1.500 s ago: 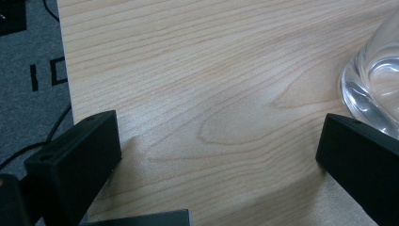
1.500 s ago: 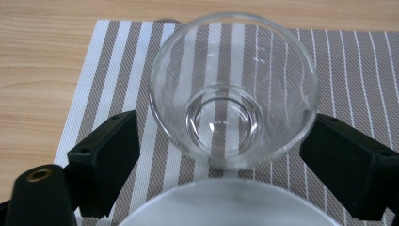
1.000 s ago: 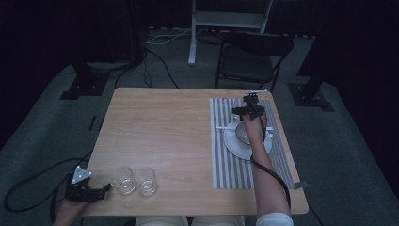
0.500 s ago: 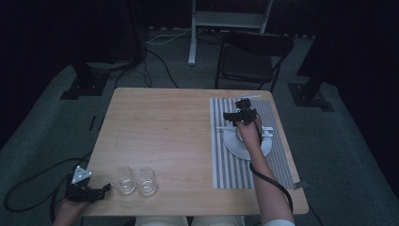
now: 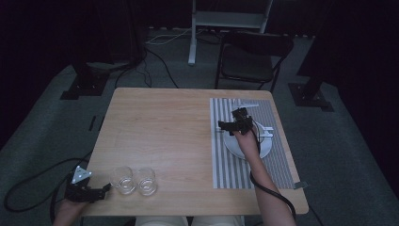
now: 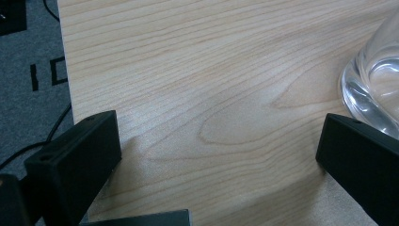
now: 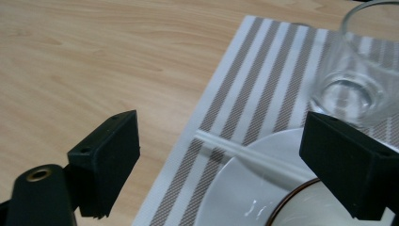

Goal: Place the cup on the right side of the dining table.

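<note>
Wooden counter, dark room, black chair at far side; two clear glasses stand side by side at near-left edge; left tool sits just left of them, jaws spread and empty, nearer glass's base just beside its right jaw, so the grab lies rightward; right tool also spread, empty, hovering over white plate on striped mat, well apart; third glass stands on mat beyond plate.

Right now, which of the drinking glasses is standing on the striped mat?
The glass beyond the white plate, seen past the right gripper's open jaws. The other two glasses stand on bare wood beside the left gripper.
</note>
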Demonstrator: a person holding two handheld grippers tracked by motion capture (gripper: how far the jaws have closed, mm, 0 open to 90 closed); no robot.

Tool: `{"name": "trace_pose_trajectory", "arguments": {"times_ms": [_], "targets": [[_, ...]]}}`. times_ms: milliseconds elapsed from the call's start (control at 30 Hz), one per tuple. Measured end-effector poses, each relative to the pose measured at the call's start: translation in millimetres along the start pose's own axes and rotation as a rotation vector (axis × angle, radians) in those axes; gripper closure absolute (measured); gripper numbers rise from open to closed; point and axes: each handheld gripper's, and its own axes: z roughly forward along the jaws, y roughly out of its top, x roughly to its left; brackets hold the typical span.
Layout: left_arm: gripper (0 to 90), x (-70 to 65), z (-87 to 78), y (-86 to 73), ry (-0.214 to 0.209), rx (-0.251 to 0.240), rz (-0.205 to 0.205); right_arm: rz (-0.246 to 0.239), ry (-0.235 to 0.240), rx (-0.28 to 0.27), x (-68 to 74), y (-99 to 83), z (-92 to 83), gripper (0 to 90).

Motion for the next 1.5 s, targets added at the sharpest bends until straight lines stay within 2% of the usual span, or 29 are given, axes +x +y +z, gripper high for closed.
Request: {"name": "trace_pose_trajectory", "arguments": {"times_ms": [333,500,700,967,1367,1500], "targets": [[0.8,-0.1,0.0,0.0,0.001,0.000,-0.001,-0.028,0.037,-0.006,7.9,-9.6,-11.7,12.3],[0.8,-0.2,0.0,-0.1,0.001,0.000,-0.001,-0.048,0.041,-0.008,11.6,-14.7,-16.8,12.2],[0.8,-0.1,0.0,-0.1,0.000,-0.001,0.000,-0.048,0.056,-0.034,13.6,-21.2,-25.8,12.3],[0.8,-0.1,0.0,-0.1,0.000,0.000,-0.001,-0.066,0.067,-0.036,14.7,-45.9,-36.8,12.2],[0.8,-0.1,0.0,-0.2,0.000,-0.002,-0.001,-0.047,0.075,-0.055,6.9,-78.0,-50.3,12.2],[0.8,-0.1,0.0,-0.1,0.000,-0.001,-0.001,-0.050,0.047,-0.074,4.7,-86.6,-57.2,12.3]]}}
